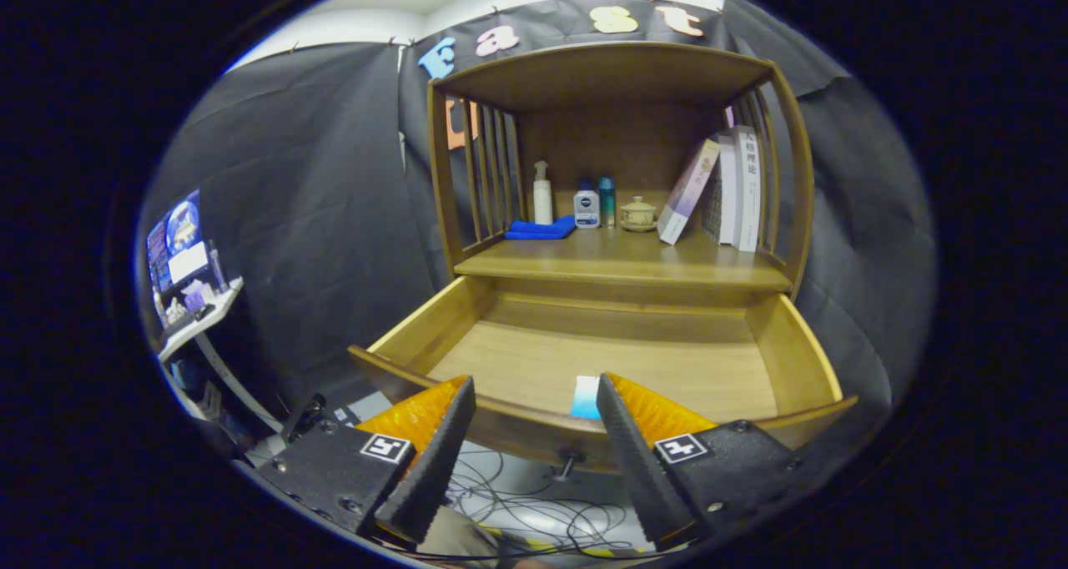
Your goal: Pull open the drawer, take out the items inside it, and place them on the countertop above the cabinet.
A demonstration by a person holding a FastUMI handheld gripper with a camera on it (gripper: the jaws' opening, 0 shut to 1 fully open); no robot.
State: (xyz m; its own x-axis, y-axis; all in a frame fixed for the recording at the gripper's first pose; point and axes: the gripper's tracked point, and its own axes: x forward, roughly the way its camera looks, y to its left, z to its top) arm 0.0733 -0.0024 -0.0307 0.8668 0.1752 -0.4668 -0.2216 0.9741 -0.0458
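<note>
Inside open drawer [467, 314], blue-white packet [586, 396]

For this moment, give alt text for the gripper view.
The open gripper hovers at the front of the pulled-out wooden drawer, where a small blue-and-white item lies near one finger. Bottles, a cloth and books sit on the countertop beyond.

My one camera rides on me, looking forward along my parted fingers [534, 410] from just in front of the open drawer [601, 369]. It faces the cabinet [617, 77] squarely and close, slightly from above.
</note>
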